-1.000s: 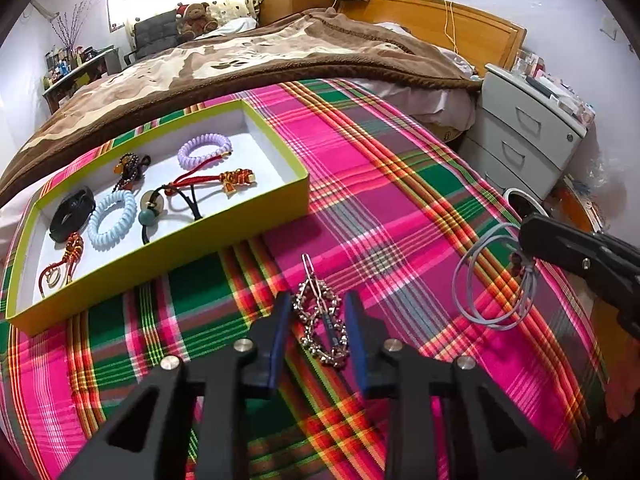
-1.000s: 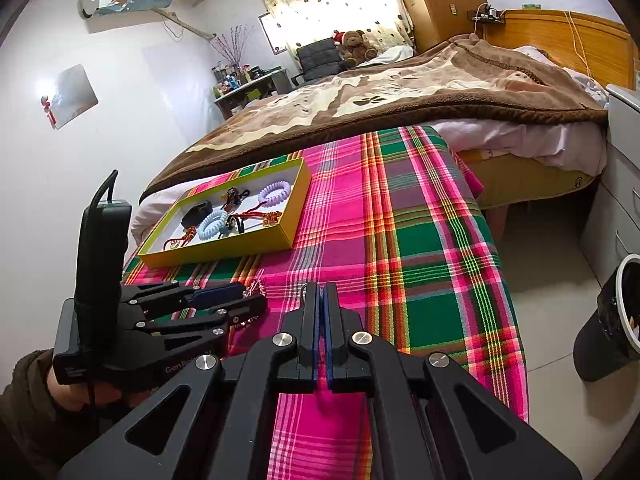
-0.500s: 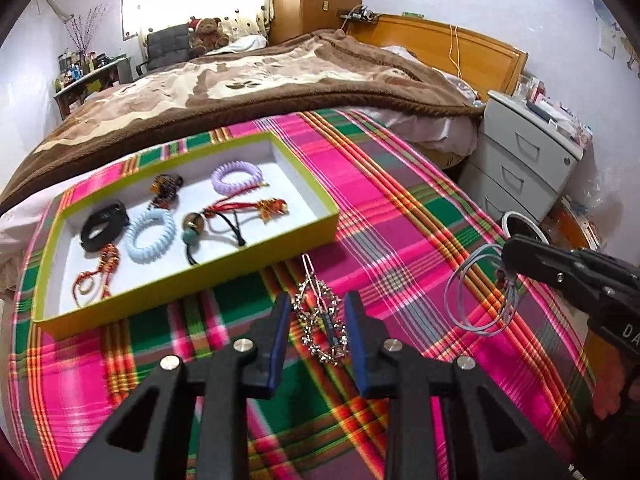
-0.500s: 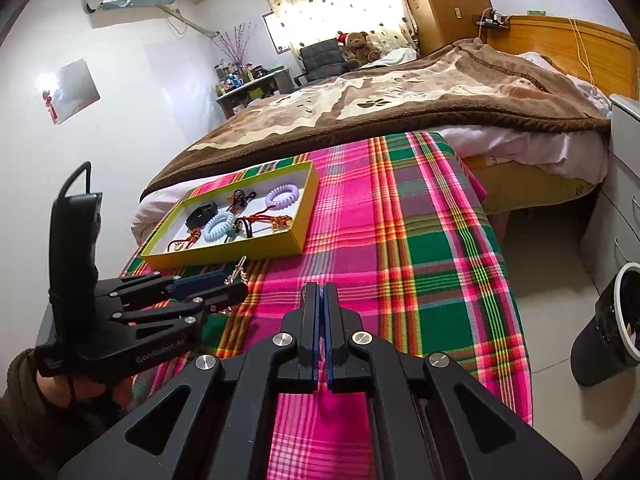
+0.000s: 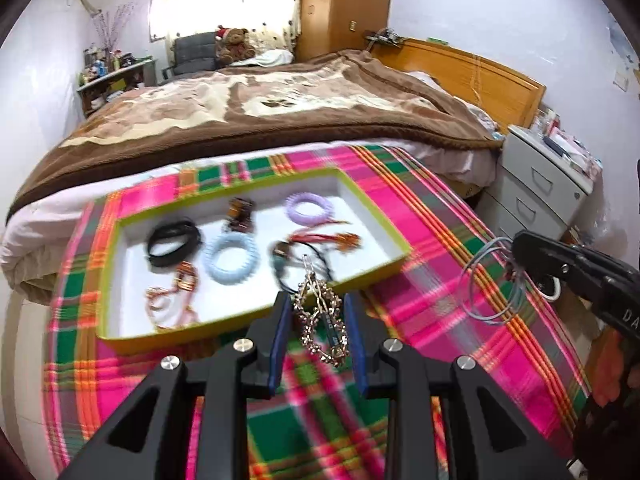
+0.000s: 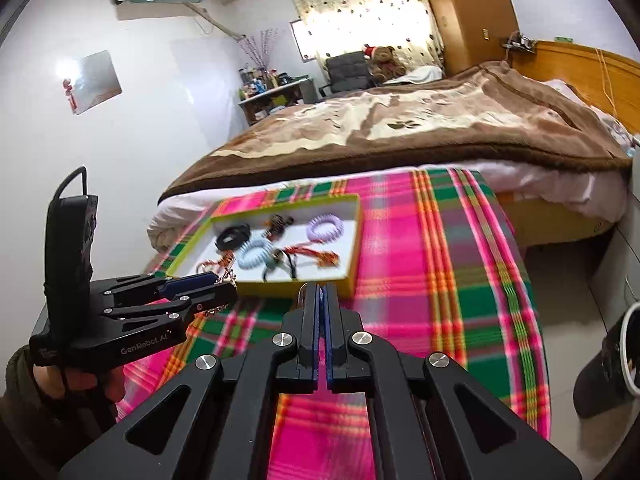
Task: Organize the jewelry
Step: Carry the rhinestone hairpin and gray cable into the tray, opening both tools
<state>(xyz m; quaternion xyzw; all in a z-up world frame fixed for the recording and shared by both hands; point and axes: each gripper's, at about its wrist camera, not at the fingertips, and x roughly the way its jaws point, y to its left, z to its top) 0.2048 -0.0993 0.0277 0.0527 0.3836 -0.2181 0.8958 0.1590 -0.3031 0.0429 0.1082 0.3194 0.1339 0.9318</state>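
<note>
The beaded chain bracelet (image 5: 320, 316) hangs between the fingers of the left gripper (image 5: 318, 330), lifted off the plaid cloth (image 5: 440, 292) just short of the near wall of the yellow-green tray (image 5: 248, 320); the jaws stand fairly wide, so whether they pinch it or it merely hangs caught there I cannot tell. The right gripper (image 6: 320, 312) is clamped together on thin grey wire bangles (image 5: 490, 284), held above the cloth to the tray's right. To do this well, I judge: carry the chain over the wall to bare white floor near the purple coil band (image 5: 306, 209); lower before releasing; avoid snagging the red cords (image 5: 324, 238).
</note>
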